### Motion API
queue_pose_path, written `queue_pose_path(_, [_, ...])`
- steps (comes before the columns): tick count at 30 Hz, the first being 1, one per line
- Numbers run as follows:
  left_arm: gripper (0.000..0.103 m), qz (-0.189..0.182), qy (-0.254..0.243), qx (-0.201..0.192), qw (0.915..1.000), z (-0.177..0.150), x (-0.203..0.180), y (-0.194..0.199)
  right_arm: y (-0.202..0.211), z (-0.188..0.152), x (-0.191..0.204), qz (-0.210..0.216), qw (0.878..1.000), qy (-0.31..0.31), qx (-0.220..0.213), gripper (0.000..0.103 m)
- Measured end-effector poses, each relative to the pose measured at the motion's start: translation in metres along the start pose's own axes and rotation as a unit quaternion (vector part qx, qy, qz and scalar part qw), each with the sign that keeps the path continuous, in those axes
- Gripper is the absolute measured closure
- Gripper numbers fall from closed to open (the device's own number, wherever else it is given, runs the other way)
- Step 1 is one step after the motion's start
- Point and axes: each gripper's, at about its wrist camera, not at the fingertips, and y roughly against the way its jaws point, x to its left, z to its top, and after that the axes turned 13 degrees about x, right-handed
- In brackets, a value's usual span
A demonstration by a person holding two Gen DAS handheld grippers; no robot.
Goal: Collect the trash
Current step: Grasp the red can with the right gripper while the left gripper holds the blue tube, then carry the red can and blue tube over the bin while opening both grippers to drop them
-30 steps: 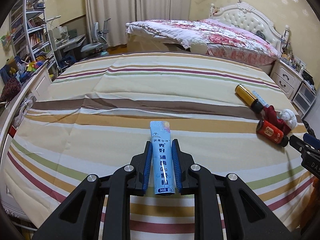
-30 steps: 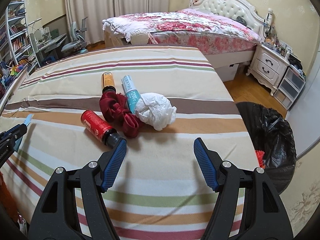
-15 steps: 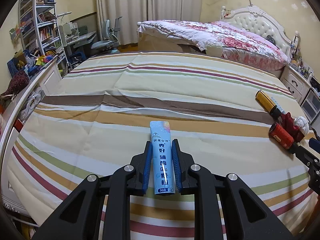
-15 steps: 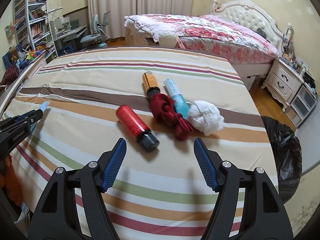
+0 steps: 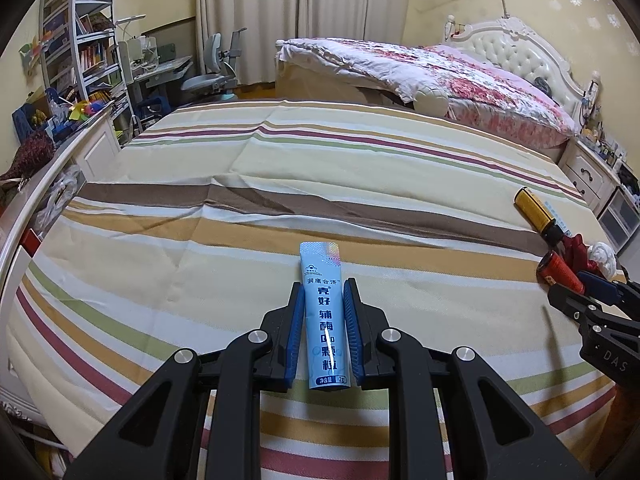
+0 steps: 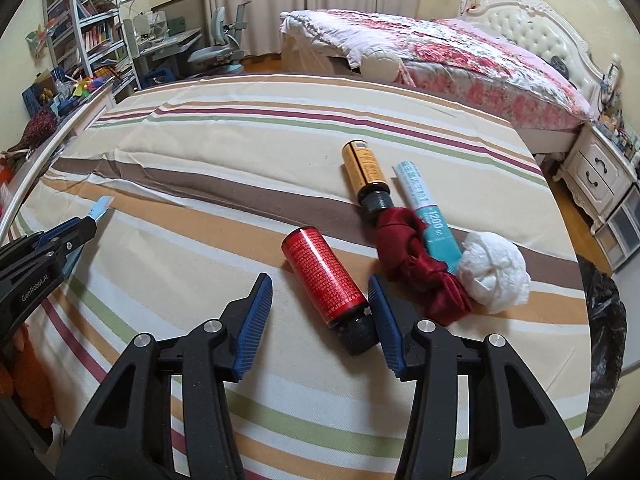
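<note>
My left gripper [image 5: 323,308] is shut on a light blue sachet [image 5: 324,312] and holds it above the striped bedsheet [image 5: 280,184]. My right gripper [image 6: 320,316] is open, its fingers on either side of a red bottle [image 6: 322,274] with a black cap lying on the sheet. Beyond it lie a yellow bottle [image 6: 362,170], a teal tube [image 6: 430,216], a dark red cloth [image 6: 416,260] and a crumpled white tissue [image 6: 494,266]. The red bottle [image 5: 560,274] and yellow bottle [image 5: 534,210] also show at the right of the left wrist view.
A black trash bag [image 6: 604,340] stands on the floor off the bed's right edge. A second bed with a floral quilt [image 6: 440,52] lies behind. White nightstands [image 6: 600,176] are at the right. Shelves and a desk [image 5: 80,64] are at the left.
My right gripper has moved left and forward, so the red bottle now lies between its open fingers. My left gripper still holds the sachet and has turned slightly left.
</note>
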Motion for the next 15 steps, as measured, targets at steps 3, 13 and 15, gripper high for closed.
queue_pose_path(3, [0.082,0.0,-0.002,0.0,1.0,0.0,-0.001,0.0,-0.005,0.002,0.004,0.007,1.0,0.006,0.009,0.07])
queue_pose_path(13, [0.082,0.002,-0.004,-0.002,1.0,0.0,-0.003,0.0,-0.004,0.009,0.011,0.001,1.0,0.012,-0.003,0.069])
queue_pose_path(15, [0.082,0.002,-0.004,-0.002,1.0,0.001,-0.004,0.0,-0.005,0.012,0.011,0.001,1.0,0.01,-0.004,0.069])
